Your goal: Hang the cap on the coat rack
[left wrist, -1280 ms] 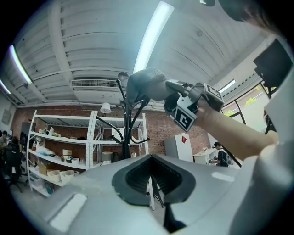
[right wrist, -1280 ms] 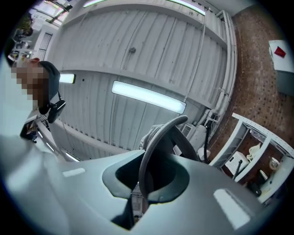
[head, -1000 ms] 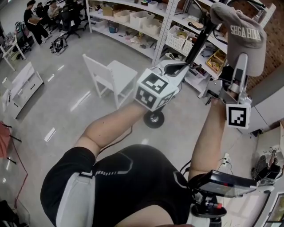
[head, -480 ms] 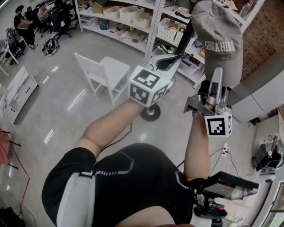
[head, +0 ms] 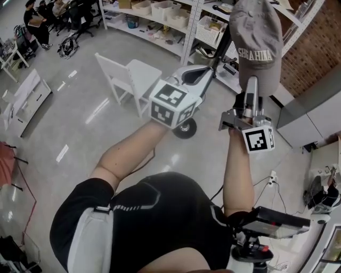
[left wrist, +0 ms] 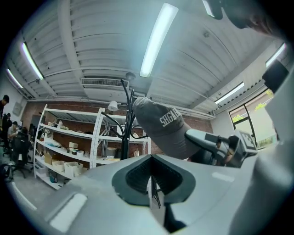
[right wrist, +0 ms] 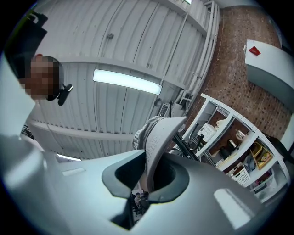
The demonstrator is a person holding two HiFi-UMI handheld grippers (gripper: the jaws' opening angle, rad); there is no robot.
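A grey cap [head: 256,42] with white lettering hangs upright from my right gripper [head: 250,84], which is shut on its brim. In the right gripper view the brim [right wrist: 158,137] stands edge-on between the jaws. The black coat rack [head: 221,45] rises just left of the cap, its round base [head: 185,129] on the floor. In the left gripper view the cap [left wrist: 161,128] sits right beside the rack's pole [left wrist: 125,124], near the curved hooks. My left gripper [head: 206,73] points at the pole, shut, with nothing held [left wrist: 151,172].
A white chair [head: 130,82] stands left of the rack's base. White shelving with bins [head: 170,16] runs behind the rack. A grey cabinet [head: 309,117] and brick wall [head: 314,48] are at the right. People sit at desks far left [head: 37,21].
My right gripper has carried the cap leftward, closer to the rack's pole. The left gripper has stayed near the pole, shut.
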